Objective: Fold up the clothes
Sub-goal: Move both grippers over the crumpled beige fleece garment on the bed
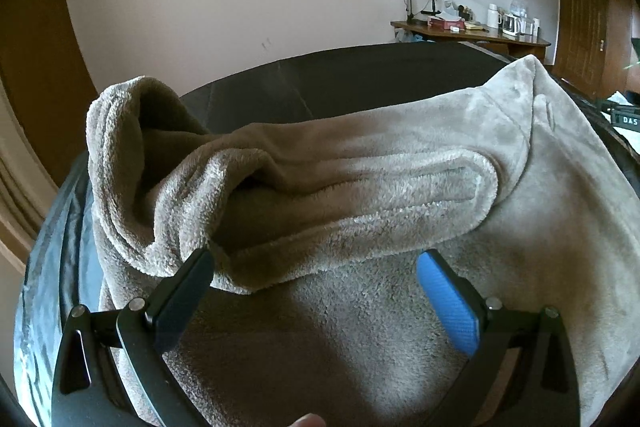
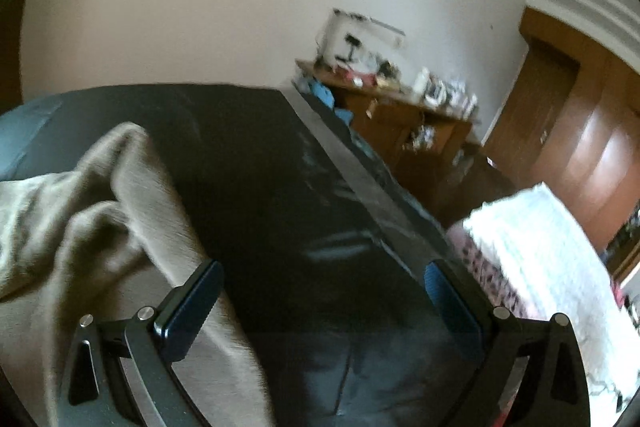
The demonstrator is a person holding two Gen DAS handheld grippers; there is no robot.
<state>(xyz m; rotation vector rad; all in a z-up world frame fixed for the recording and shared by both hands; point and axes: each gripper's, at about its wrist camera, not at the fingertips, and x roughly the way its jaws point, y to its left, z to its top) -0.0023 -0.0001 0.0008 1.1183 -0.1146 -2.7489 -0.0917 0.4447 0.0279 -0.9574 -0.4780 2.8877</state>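
Grey-beige fleece garment (image 1: 400,195) spread over a dark table (image 1: 360,75), covering most of the near part of it. Left gripper (image 1: 316,263) hangs just above the fleece, fingers spread wide, nothing between them; the left finger's tip sits at a rolled, thick-hemmed edge of the garment, whether touching cannot be told, and the blue-padded right finger sits over flat cloth. A fold of the garment with a stitched band runs across just ahead of the fingertips, bunching up into a raised loop at far left. Right gripper (image 2: 324,275) also spread wide and empty, over bare dark tabletop (image 2: 280,187); the fleece (image 2: 100,207) lies to its left, a draped edge running under the left finger. Right wrist view is motion-blurred. A white patterned cloth (image 2: 540,247) lies off to the right, beyond the table edge. Cluttered wooden sideboard (image 1: 472,35) against the far wall.
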